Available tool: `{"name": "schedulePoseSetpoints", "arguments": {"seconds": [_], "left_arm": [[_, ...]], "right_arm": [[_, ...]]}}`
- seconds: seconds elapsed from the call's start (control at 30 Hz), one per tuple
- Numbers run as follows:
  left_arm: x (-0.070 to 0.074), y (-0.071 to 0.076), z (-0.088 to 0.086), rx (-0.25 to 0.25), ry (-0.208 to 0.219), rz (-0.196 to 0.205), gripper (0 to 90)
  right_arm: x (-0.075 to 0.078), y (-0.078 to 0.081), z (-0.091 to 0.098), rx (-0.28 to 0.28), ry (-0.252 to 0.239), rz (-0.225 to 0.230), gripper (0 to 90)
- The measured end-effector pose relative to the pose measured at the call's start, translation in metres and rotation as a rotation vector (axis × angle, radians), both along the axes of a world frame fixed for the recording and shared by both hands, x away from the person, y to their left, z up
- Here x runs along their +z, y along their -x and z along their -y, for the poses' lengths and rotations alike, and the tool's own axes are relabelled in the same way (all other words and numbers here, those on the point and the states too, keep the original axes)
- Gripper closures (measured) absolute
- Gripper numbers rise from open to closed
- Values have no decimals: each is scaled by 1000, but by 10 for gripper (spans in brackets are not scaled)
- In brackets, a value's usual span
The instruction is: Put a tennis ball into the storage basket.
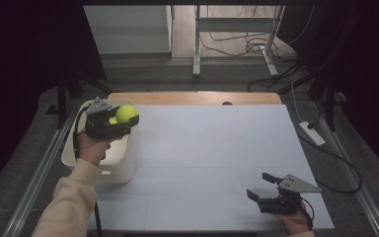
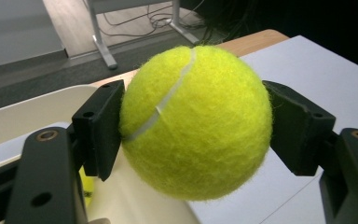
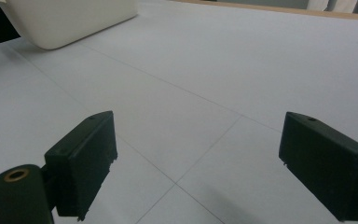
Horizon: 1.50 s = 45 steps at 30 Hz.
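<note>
Ball [image 2: 196,121] clamped in left gripper [image 1: 123,121] (seam visible close up); right gripper [image 1: 265,186] wide.

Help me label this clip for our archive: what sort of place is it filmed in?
Probably a lab or workshop set up for recording handling tasks. A white-topped table stands among dark curtains, cables trail over the floor behind, and a person works with hand-held grippers, the left gripper holding a tennis ball over a white bin.
</note>
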<state>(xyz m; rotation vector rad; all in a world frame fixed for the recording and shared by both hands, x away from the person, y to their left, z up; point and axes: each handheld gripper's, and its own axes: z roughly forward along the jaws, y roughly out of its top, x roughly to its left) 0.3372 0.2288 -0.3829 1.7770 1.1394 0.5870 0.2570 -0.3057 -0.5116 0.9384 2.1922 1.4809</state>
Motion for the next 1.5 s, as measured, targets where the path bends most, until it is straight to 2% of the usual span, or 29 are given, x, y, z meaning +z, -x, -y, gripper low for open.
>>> {"name": "schedulePoseSetpoints", "arguments": {"seconds": [0.27, 0.47, 0.73, 1.0, 1.33, 1.5], "left_arm": [[-2, -2, -13, 38, -10, -16, 271], [-7, -5, -26, 76, -25, -50, 271], [-11, -8, -34, 113, -49, -86, 271], [-13, -12, -38, 122, -56, -112, 271], [-22, -21, -42, 132, -88, -193, 269], [-25, -23, -43, 136, -102, -219, 268]], "right_arm": [[0, 0, 0, -1, 1, -2, 111], [0, 0, 0, -1, 1, 1, 111], [0, 0, 0, 1, 5, -1, 111], [0, 0, 0, 1, 3, 0, 111], [-1, 0, 0, 3, 5, 0, 111], [-1, 0, 0, 1, 5, 0, 111]]}}
